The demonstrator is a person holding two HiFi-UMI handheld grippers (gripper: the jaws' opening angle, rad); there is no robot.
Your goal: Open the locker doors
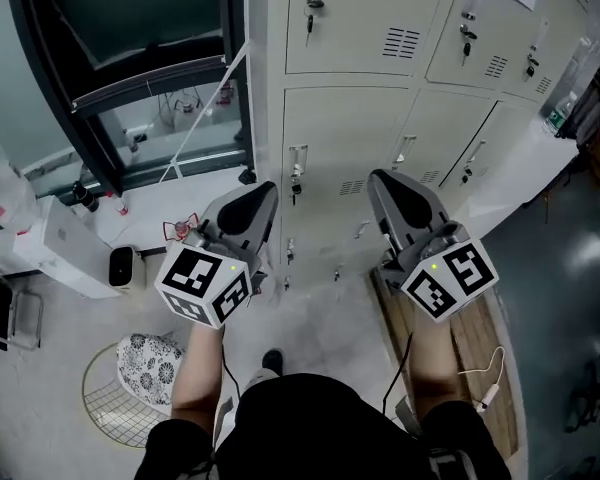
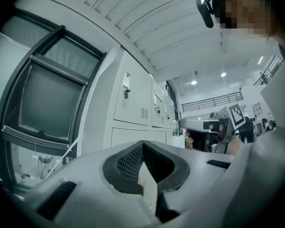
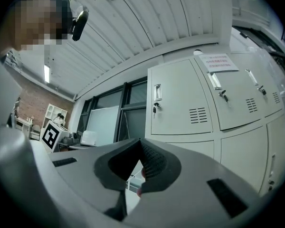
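Lockers (image 1: 352, 28) stand near, ahead of me, the doors facing me shut. My left gripper (image 1: 263, 190) and right gripper (image 1: 380, 178) are both pressed together, holding nothing. I'd spread one gripper, hook the nearest handle (image 1: 297, 160), then pull straight outward. That handle's long axis runs vertically, by its door's left edge.

Locker doors (image 1: 360, 28) — pale grey, vented, keys in locks; shut, two tiers.

Left gripper (image 1: 264, 195) and right gripper (image 1: 384, 182) face lockers (image 1: 352, 28) (keys (image 1: 311, 8) hanging).
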